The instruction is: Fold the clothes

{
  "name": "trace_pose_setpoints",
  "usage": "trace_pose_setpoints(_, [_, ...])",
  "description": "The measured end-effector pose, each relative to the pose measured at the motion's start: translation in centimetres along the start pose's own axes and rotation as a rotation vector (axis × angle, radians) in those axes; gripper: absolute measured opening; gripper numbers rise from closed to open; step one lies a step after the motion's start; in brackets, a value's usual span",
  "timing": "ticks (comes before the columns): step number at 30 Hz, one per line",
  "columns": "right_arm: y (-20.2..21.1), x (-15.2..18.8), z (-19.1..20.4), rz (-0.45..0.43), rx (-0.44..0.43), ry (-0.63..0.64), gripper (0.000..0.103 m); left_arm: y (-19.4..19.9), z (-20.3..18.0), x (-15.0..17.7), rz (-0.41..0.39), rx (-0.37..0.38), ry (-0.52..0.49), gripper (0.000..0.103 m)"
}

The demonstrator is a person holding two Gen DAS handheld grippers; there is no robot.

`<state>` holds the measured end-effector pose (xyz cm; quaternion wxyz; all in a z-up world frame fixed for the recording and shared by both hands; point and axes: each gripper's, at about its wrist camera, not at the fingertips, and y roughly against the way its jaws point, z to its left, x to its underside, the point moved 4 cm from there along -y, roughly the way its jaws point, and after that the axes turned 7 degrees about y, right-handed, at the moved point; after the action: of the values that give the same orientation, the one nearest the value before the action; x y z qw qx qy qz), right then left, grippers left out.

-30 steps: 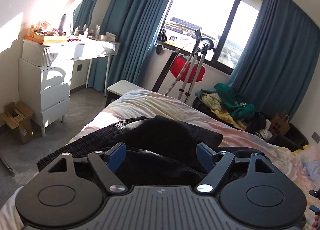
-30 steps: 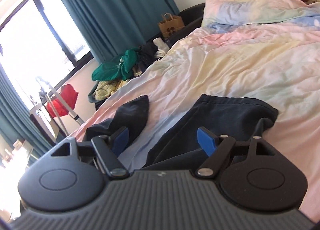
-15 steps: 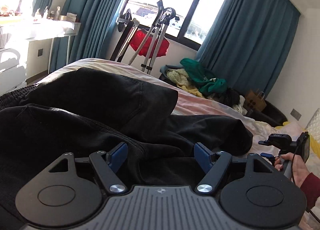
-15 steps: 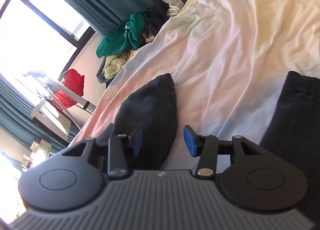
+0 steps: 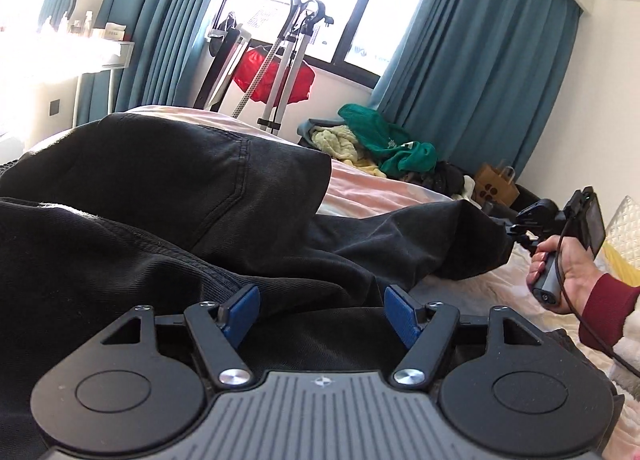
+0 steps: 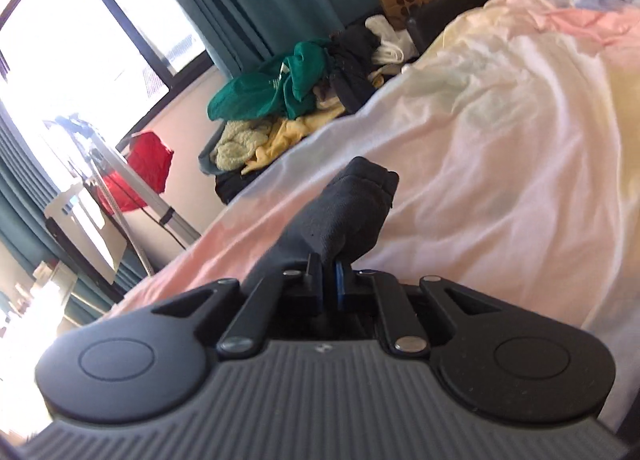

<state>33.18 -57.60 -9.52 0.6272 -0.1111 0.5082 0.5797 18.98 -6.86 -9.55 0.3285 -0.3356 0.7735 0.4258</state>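
Black trousers (image 5: pixel 168 188) lie crumpled across the pastel bed sheet (image 5: pixel 372 188) in the left wrist view. My left gripper (image 5: pixel 320 310) hovers low over the folds near the waist; its blue pads stand apart and its jaws are closing, with dark cloth lying between them but not pinched. One trouser leg (image 5: pixel 444 240) stretches to the right, where a hand in a red sleeve holds my right gripper (image 5: pixel 516 226) at its end. In the right wrist view my right gripper (image 6: pixel 329 280) is shut on the hem of the black trouser leg (image 6: pixel 348 212), which bunches up ahead of the pads.
A heap of clothes with a green garment (image 5: pixel 384 144) sits beside the bed, next to a brown paper bag (image 5: pixel 494 188). A metal stand with a red item (image 5: pixel 280 76) is by the window. Teal curtains (image 5: pixel 472 72) hang behind. A white dresser (image 5: pixel 104 56) stands far left.
My left gripper dropped close onto the trousers and its pads narrowed a little. My right gripper swung left over the sheet to the trouser leg's end and clamped shut on the hem.
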Motion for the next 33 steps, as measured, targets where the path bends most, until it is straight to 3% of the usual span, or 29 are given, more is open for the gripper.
trace_pose_setpoints(3, [4.4, -4.3, -1.3, -0.135, 0.068, -0.004, 0.008, 1.7, 0.3, 0.0, -0.019, 0.001, 0.014, 0.070])
trace_pose_setpoints(6, [7.3, -4.9, -5.2, -0.171, 0.190, -0.030, 0.007, 3.2, 0.4, -0.1, -0.038, 0.006, 0.019, 0.070])
trace_pose_setpoints(9, [8.3, -1.7, -10.4, -0.101, 0.265, -0.113, 0.007, 4.3, 0.5, -0.1, -0.050, 0.012, 0.016, 0.070])
trace_pose_setpoints(14, [9.1, 6.2, -17.2, 0.005, 0.295, -0.290, 0.007, 4.7, 0.9, 0.0, -0.039, 0.004, 0.013, 0.070])
trace_pose_setpoints(17, [9.4, 8.3, -18.7, -0.012, 0.234, -0.362, 0.008, 4.4, 1.2, 0.1, -0.025, -0.008, 0.007, 0.070])
trace_pose_setpoints(21, [9.8, 8.8, -18.1, -0.026, 0.223, -0.328, 0.012, 3.9, 1.6, 0.4, 0.002, -0.023, 0.014, 0.070])
trace_pose_setpoints(24, [11.1, 9.2, -16.8, -0.023, 0.250, -0.305, 0.029, 3.7, 1.8, 0.5, 0.012, -0.030, 0.008, 0.071])
trace_pose_setpoints(26, [12.2, 9.4, -15.5, -0.016, 0.253, -0.284, 0.056, 3.6, 1.9, 0.5, 0.018, -0.036, 0.003, 0.072])
trace_pose_setpoints(28, [13.6, 9.2, -13.3, -0.018, 0.198, -0.238, 0.076, 3.6, 2.1, 0.6, 0.029, -0.040, 0.004, 0.072])
trace_pose_setpoints(33, [18.2, 10.3, -5.5, -0.009, 0.109, -0.023, 0.078, 4.7, 3.3, 0.2, 0.034, -0.053, 0.013, 0.072])
